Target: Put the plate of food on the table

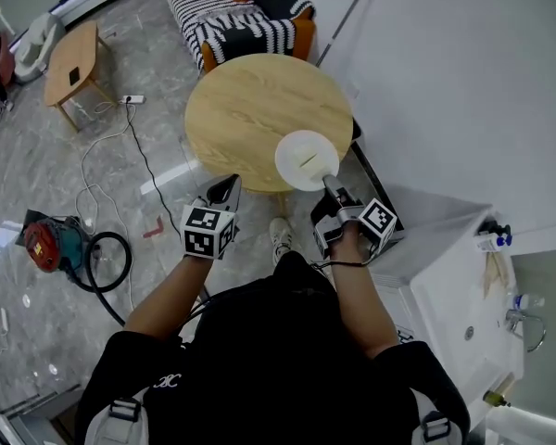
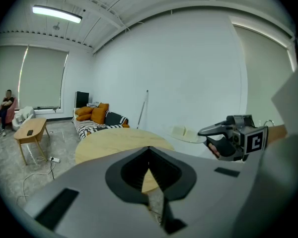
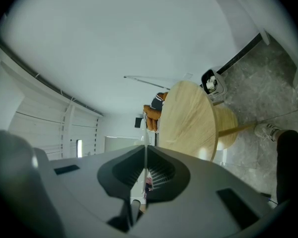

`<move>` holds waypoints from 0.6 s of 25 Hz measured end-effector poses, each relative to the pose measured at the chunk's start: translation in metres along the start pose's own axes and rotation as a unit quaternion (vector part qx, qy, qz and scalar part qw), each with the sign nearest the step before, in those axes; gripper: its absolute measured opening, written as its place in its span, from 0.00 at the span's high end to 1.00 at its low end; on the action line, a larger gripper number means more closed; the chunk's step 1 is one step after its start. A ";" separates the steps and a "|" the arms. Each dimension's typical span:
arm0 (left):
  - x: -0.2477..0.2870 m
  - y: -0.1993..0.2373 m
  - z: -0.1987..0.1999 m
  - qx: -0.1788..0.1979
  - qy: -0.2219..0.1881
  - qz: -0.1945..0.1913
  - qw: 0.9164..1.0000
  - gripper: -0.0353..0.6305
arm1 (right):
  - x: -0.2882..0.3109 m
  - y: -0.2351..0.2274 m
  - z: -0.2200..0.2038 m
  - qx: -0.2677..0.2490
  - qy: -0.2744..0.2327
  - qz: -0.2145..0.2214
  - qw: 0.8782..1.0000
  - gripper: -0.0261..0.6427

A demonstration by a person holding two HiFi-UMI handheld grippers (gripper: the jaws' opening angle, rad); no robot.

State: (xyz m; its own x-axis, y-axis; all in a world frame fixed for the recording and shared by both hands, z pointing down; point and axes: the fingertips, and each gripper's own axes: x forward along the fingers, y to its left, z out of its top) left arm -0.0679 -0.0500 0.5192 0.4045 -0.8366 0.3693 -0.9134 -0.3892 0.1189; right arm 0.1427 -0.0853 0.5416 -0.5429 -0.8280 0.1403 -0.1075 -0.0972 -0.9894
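Two bare forearms reach forward from the black-sleeved shoulders in the head view, elbows a little bent, both heading toward 12 o'clock. Far out at 9 o'clock a red machine (image 1: 42,246) with a black hose lies on the grey floor. The left claw (image 1: 226,187) points to 12 o'clock, its tips at the 6 o'clock edge of the round wooden counter (image 1: 250,109). The left gripper view shows its jaws closed tip to tip with nothing between them, looking level across the wood. The white plate (image 1: 304,158) sits over the counter's rim at about 4 o'clock, partly overhanging. I cannot tell whether it rests on the wood or hangs just above it. Seen from the left gripper view, pale pieces of food lie on it. The right claw (image 1: 328,184) points to about 11 o'clock and is clamped on the plate's near rim. Its own view is rolled sideways, so the counter stands on edge and the plate shows as a thin line nipped between the jaws. The right hand (image 1: 347,237) wraps the handle behind the marker cube. A white sink unit (image 1: 445,286) stands at 3 o'clock.
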 end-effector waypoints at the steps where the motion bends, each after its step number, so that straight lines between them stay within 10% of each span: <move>1: 0.005 0.001 0.002 -0.001 0.002 0.000 1.000 0.94 | 0.004 0.000 0.004 0.001 0.001 -0.003 1.000 0.93; 15: 0.084 0.031 0.055 -0.007 -0.002 0.024 1.000 0.94 | 0.094 0.024 0.060 -0.012 0.054 0.033 0.998 0.93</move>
State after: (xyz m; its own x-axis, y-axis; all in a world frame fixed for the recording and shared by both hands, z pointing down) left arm -0.0593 -0.1536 0.5036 0.3600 -0.8560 0.3711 -0.9325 -0.3426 0.1144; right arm 0.1394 -0.1985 0.5287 -0.6357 -0.7678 0.0801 -0.0885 -0.0306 -0.9956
